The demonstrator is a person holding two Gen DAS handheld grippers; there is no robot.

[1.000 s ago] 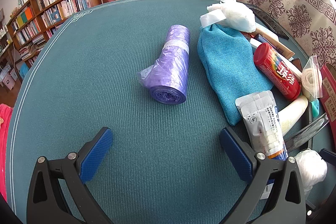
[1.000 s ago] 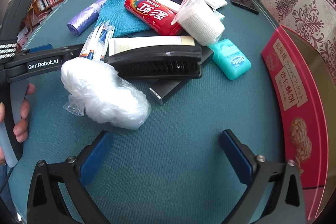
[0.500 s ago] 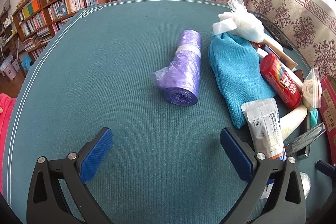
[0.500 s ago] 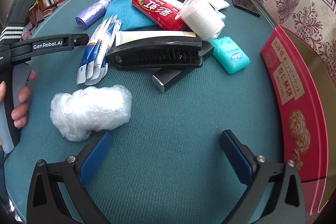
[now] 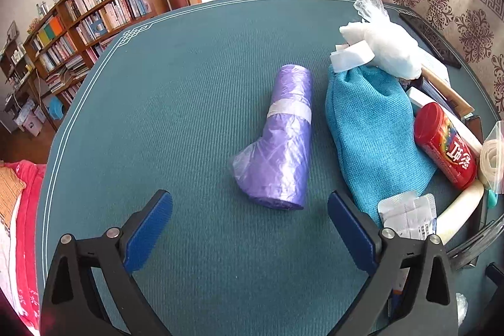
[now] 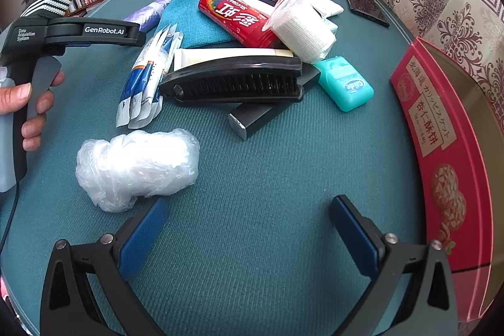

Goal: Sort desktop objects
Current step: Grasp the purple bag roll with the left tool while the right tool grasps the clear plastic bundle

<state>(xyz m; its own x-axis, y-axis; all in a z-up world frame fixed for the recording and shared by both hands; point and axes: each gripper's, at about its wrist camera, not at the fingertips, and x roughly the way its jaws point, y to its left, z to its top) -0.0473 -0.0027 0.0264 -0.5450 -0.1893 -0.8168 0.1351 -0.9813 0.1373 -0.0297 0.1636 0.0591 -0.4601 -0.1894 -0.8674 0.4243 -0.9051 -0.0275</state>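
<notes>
— Purple plastic first: where is that roll (image 5: 280, 140) lying from your left camera?

— Flat on the teal table mat (image 5: 176, 103), just ahead of my left gripper (image 5: 250, 211) and a little right of its midline. My jaws are spread wide with nothing between them, not touching the roll. Just right of the roll lies a blue cloth pouch (image 5: 371, 128), and a red canister (image 5: 447, 147) leans on the pouch's right edge. At the pouch's far end sits a white plastic bundle (image 5: 387, 46).

— And the right side?

— My right gripper (image 6: 249, 219) is spread wide too, over bare mat and holding nothing. A crumpled clear plastic bag (image 6: 135, 166) rests just beyond my left fingertip (image 6: 141, 235), very close to it; I cannot tell whether they touch. Farther off, a black brush (image 6: 233, 81) lies across a dark box (image 6: 261, 115), with foil sachets (image 6: 148, 74) to its left and a teal floss case (image 6: 345, 82) to its right. A red biscuit tin (image 6: 441, 147) runs along the right edge. A hand (image 6: 28, 106) at the far left grips the other tool's handle.
</notes>
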